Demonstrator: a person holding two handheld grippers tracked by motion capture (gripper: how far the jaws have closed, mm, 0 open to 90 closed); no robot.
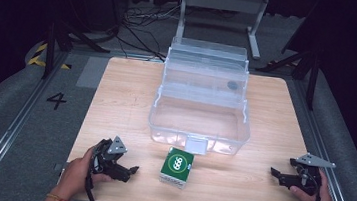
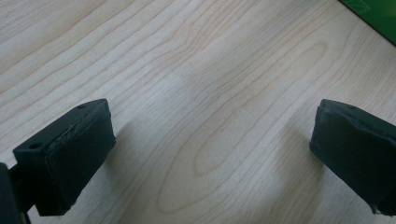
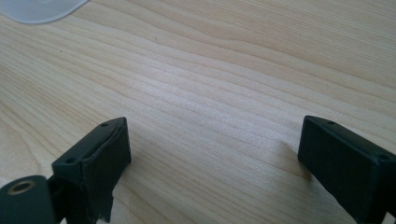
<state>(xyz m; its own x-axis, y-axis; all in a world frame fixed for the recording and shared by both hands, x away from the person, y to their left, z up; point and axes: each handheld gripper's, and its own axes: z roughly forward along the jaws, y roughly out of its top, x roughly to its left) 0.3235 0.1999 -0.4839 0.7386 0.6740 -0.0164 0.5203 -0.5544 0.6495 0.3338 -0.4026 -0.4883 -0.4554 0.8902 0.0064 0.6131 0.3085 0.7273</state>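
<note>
Cardboard, by the look of it: the small green box with the white round label (image 1: pixel 177 167) lying flat near the table's (image 1: pixel 116 99) near edge, between the wide-open, empty left gripper (image 1: pixel 131 170) and right gripper (image 1: pixel 275 172), should be light, stiff, best pinched across its narrow sides

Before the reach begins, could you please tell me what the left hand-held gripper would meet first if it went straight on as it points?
Probably the green box: the left hand-held gripper, jaws open, points across bare table toward it.
</note>
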